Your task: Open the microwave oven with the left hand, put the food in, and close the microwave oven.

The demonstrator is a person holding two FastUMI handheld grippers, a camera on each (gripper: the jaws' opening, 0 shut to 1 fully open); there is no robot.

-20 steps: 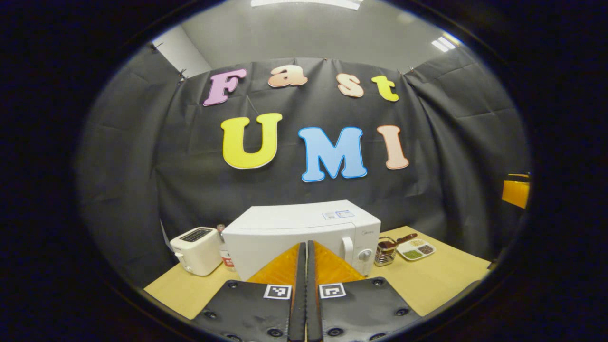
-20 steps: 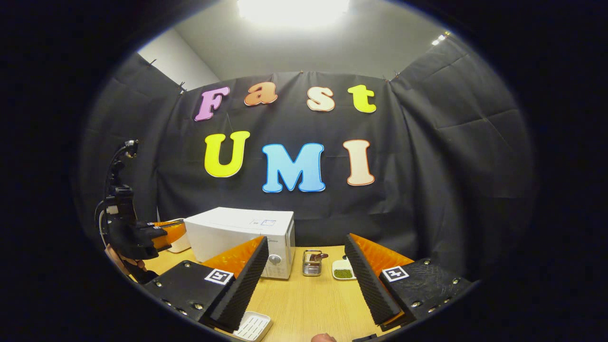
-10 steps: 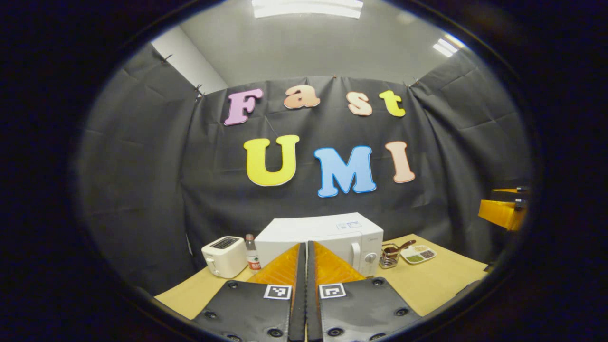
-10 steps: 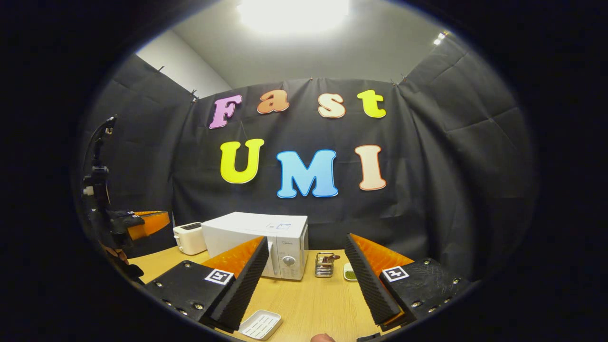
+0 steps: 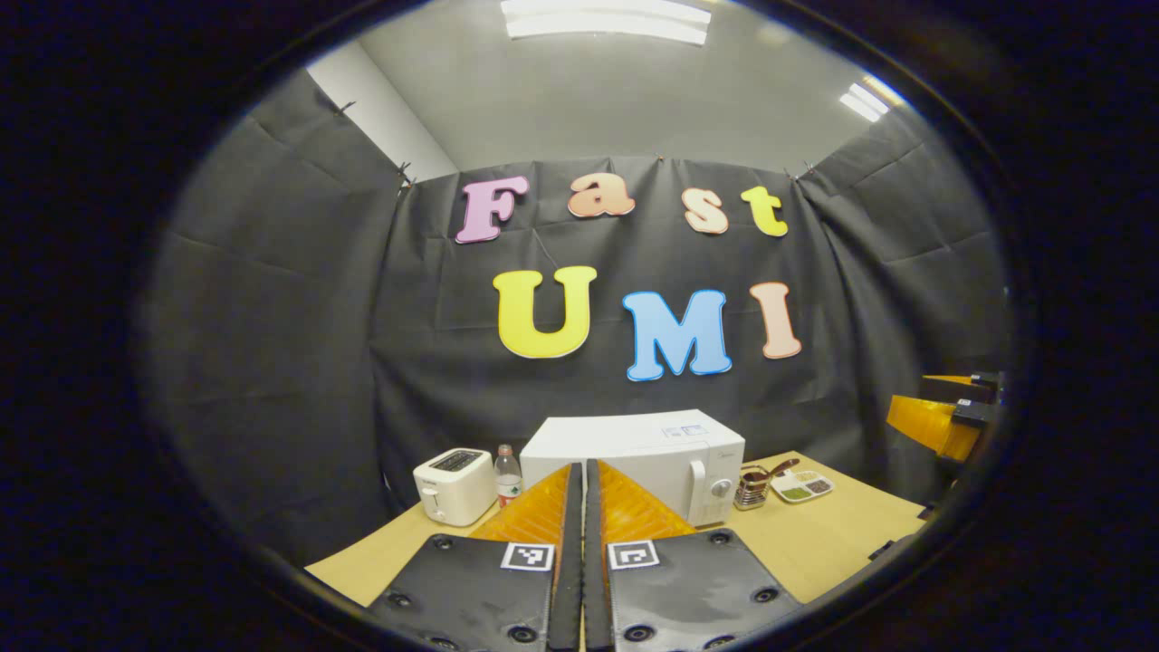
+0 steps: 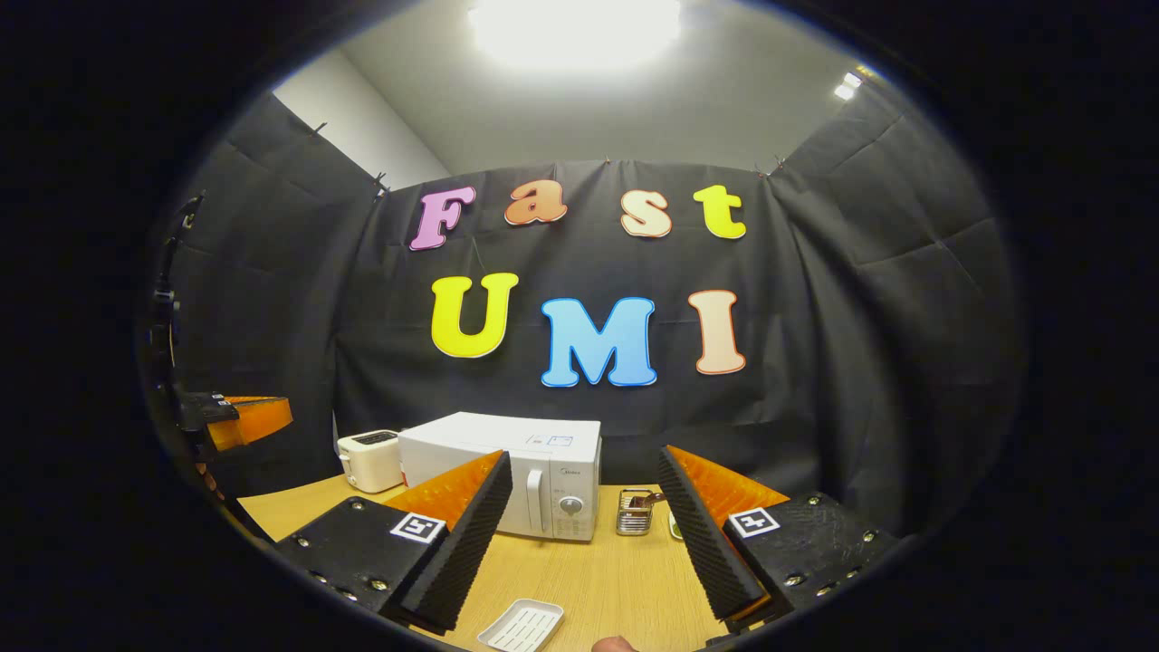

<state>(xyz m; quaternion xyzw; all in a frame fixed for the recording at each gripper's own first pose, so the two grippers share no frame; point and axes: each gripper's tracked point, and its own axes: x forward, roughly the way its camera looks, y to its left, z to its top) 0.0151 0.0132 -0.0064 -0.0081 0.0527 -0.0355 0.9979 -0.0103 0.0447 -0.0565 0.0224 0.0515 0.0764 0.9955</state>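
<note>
Above table (image 6: 625, 580), both grippers level

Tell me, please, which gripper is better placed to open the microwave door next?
Left, probably. The left gripper, shut and empty, points straight at the closed microwave, whose handle lies just to one side. The right gripper stands open, aimed at bare table beside the microwave.

Your left gripper (image 5: 584, 507) backs away from the microwave oven (image 5: 647, 453), now smaller ahead; your right gripper (image 6: 584, 534) swings left, bringing the white tray (image 6: 522, 625) further into view.
</note>
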